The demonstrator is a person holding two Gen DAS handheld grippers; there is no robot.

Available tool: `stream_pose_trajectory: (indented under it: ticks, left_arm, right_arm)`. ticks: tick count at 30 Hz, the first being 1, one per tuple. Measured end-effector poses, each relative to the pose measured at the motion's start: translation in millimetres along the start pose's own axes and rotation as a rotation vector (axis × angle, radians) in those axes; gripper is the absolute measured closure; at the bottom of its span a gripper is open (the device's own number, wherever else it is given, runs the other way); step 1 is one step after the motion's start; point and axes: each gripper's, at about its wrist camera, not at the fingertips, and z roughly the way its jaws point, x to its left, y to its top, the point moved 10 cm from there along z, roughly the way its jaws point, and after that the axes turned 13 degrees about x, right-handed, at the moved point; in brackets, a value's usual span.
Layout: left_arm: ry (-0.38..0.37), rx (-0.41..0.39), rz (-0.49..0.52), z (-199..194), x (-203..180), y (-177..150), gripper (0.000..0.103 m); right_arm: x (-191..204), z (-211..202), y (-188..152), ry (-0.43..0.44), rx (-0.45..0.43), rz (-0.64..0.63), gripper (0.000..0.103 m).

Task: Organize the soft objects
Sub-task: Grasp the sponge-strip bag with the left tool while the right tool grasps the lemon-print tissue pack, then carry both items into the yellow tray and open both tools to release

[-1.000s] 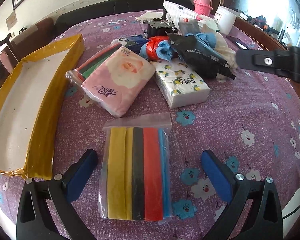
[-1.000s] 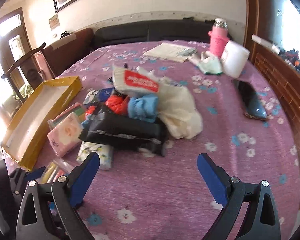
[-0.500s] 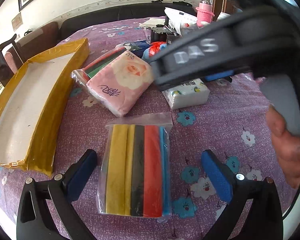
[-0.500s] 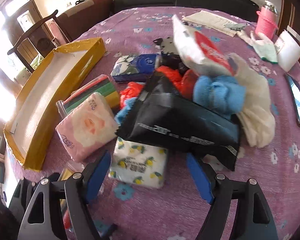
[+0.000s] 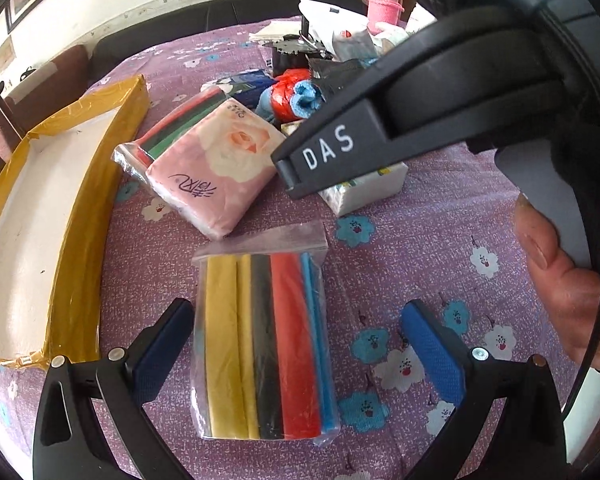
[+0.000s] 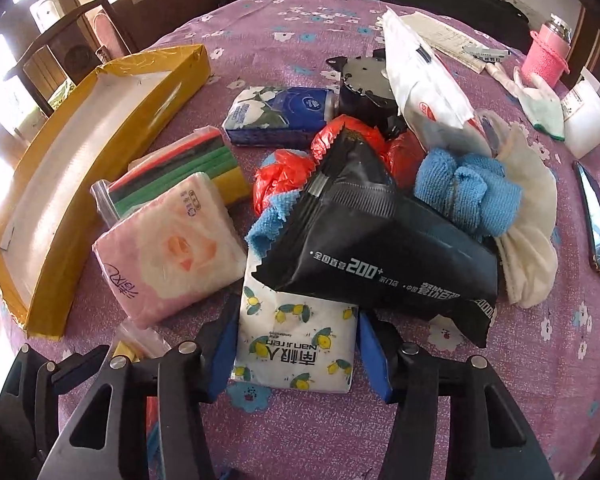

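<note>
White lemon-print tissue pack (image 6: 296, 340) pinched by right gripper (image 6: 296, 354) on purple floral tablecloth (image 6: 500, 380).
Pads press both pack sides; black plastic pouch (image 6: 380, 248) overlaps its far end. Left gripper (image 5: 300, 354) gapes wide, holding nothing, astride clear bag of coloured strips (image 5: 264, 344).

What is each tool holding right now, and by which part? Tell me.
The right tool clamps the lemon-print tissue pack across its two long sides, at the near end. The left tool holds nothing; it straddles the bag of coloured strips, open.
</note>
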Motion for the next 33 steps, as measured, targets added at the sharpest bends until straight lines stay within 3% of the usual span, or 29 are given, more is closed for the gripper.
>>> stream_pose_trajectory:
  ticks: [4,7,10,12,14,18,20,22,24,27,33]
  left_arm:
    - [-0.004,-0.010,-0.021,-2.1,1.3,0.4,0.001]
    - [-0.061,-0.040,-0.034,-13.5,-0.2,0.8,0.017]
    - [-0.104,-0.076,-0.035,-29.0,0.4,2.7,0.043]
    - [-0.146,-0.077,-0.049,-36.0,3.8,1.6,0.078]
    - [-0.184,-0.075,-0.079,-40.7,11.7,0.2,0.086]
    - [-0.230,-0.109,-0.134,-55.8,31.9,-0.8,0.088]
    - [-0.251,-0.112,-0.149,-61.2,37.3,-4.4,0.088]
    - [-0.287,-0.090,-0.163,-62.4,41.5,-9.6,0.072]
    - [-0.312,-0.068,-0.163,-60.1,38.6,-14.7,0.022]
    - [-0.316,-0.074,-0.123,-58.7,22.2,-13.3,0.016]
    - [-0.192,0.009,-0.007,-27.8,-12.8,-2.6,0.013]
  right_arm:
    - [3.7,-3.9,-4.1,0.042,-0.006,-0.005,0.047]
    - [3.8,-17.5,-11.3,0.071,-0.037,-0.010,0.047]
    - [0.4,-37.1,-19.5,0.087,-0.079,-0.011,0.047]
    - [-5.8,-52.1,-25.0,0.091,-0.110,0.001,0.047]
    - [-10.2,-64.4,-28.4,0.104,-0.137,0.011,0.047]
    - [-15.5,-85.1,-35.4,0.119,-0.185,0.021,0.047]
    - [-14.1,-88.0,-37.7,0.123,-0.192,0.018,0.047]
    - [-11.0,-87.1,-41.2,0.126,-0.198,0.016,0.047]
    - [-8.0,-84.7,-43.7,0.143,-0.200,0.018,0.047]
    - [-6.1,-82.5,-46.3,0.181,-0.203,0.024,0.047]
    - [-11.0,-89.2,-50.6,0.230,-0.219,0.043,0.047]
